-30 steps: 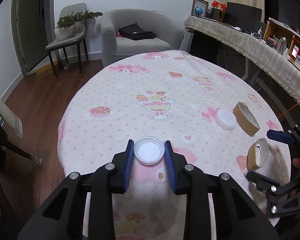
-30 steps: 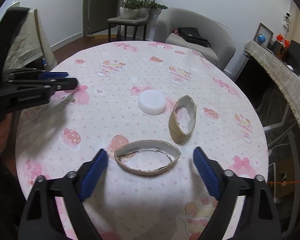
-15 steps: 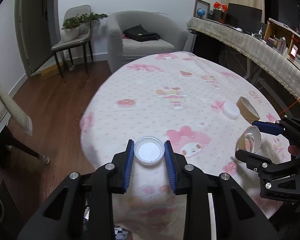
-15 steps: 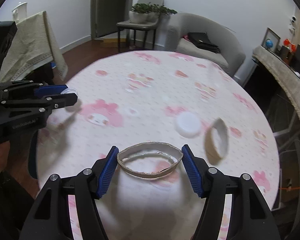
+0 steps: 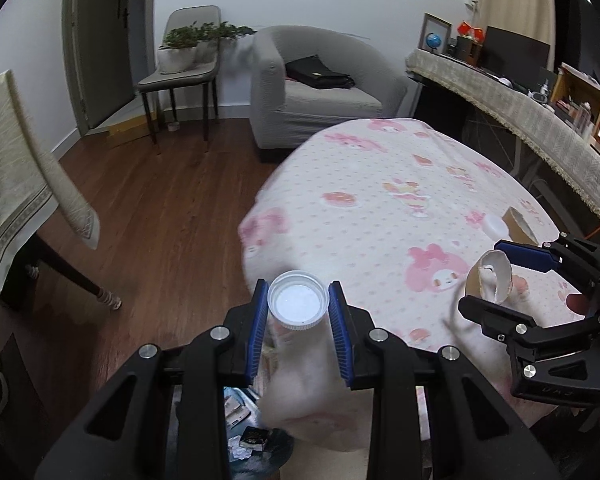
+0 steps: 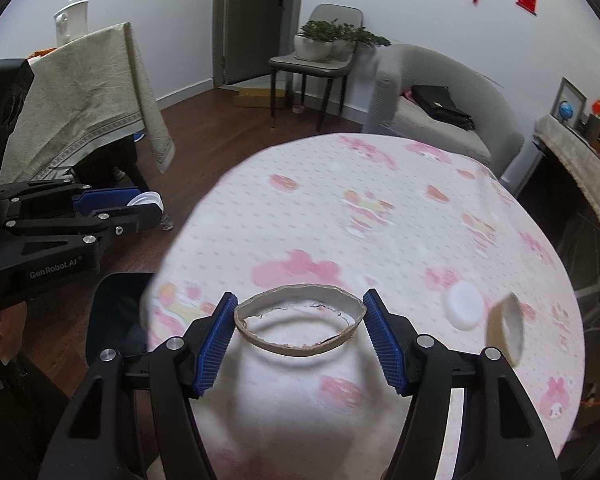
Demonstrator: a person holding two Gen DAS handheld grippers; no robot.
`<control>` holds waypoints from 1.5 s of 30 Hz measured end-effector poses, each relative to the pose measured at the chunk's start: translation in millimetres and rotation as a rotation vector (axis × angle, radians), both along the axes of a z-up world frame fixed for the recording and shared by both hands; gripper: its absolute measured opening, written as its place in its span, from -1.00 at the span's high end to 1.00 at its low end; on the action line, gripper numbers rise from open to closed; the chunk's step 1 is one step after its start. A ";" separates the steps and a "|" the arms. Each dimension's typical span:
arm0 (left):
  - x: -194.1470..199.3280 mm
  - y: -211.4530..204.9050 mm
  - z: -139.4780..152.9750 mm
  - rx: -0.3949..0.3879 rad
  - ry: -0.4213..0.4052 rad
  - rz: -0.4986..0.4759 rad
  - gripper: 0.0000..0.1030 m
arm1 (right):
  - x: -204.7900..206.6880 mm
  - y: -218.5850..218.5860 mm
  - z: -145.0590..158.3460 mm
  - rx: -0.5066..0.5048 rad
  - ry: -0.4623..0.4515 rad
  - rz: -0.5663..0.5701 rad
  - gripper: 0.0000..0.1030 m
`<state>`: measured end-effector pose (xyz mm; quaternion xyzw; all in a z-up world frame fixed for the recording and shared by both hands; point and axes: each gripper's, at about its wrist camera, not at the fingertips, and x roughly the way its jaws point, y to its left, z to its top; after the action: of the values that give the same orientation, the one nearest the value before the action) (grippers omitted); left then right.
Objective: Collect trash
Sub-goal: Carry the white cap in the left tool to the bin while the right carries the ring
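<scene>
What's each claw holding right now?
Left gripper: shut on a white plastic lid.
Right gripper: shut on a torn cardboard ring.

A round bench (image 6: 380,216) carries a white cloth printed with pink cartoon figures. On its right side lie a white round lid (image 6: 463,305) and, just beside it further right, a cardboard ring (image 6: 509,330) standing on edge.

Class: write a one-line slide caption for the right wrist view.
Right gripper pinches a torn cardboard ring above the pink tablecloth.
</scene>
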<state>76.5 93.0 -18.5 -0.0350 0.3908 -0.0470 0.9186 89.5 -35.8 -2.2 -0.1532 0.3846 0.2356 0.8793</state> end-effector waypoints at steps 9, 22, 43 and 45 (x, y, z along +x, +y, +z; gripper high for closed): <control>-21.1 42.5 -3.6 0.005 0.018 0.073 0.36 | -6.6 48.1 1.1 0.029 0.005 0.072 -0.27; -51.9 112.7 -29.9 0.002 0.082 0.171 0.36 | -17.5 128.1 -9.8 0.051 0.040 0.184 -0.27; -70.2 171.5 -147.9 -0.002 0.362 0.220 0.36 | -23.0 208.9 -71.9 -0.039 0.181 0.259 -0.27; -70.7 175.4 -153.7 -0.014 0.373 0.222 0.36 | -21.3 213.8 -76.9 -0.048 0.191 0.260 -0.27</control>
<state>5.8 268.3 -172.2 -0.0924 0.5473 0.0589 0.8298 68.2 178.0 -79.1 -0.1993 0.4488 0.3516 0.7970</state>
